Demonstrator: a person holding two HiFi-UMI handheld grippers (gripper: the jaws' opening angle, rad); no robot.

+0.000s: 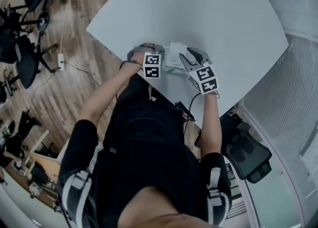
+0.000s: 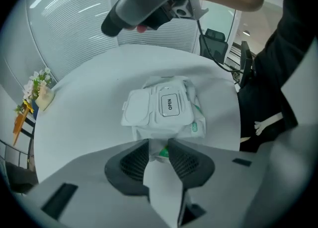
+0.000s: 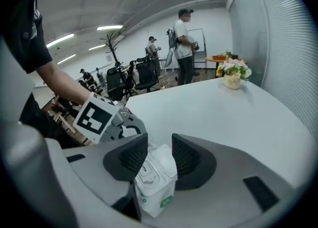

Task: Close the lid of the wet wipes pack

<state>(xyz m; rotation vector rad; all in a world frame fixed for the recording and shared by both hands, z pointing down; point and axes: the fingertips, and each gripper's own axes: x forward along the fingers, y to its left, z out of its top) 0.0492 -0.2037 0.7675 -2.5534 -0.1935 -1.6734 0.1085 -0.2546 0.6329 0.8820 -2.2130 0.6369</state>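
Note:
A white wet wipes pack (image 1: 175, 59) lies near the front edge of the white round table (image 1: 208, 13). In the left gripper view the pack (image 2: 166, 108) has its lid (image 2: 136, 108) flipped open to the left, beside a label reading OPEN. My left gripper (image 2: 159, 152) is shut on the pack's near end. My right gripper (image 3: 160, 155) hangs above the pack (image 3: 154, 185) with its jaws a little apart and nothing between them. It shows at the top of the left gripper view (image 2: 144, 3). In the head view the left gripper (image 1: 162, 56) and the right gripper (image 1: 189, 53) flank the pack.
A small pot of flowers (image 3: 231, 75) stands at the table's far side, also in the left gripper view (image 2: 37, 93). A black office chair (image 1: 248, 155) sits to my right. Several people and chairs (image 3: 144, 75) are beyond the table. A cable and power strip (image 1: 61, 62) lie on the wooden floor.

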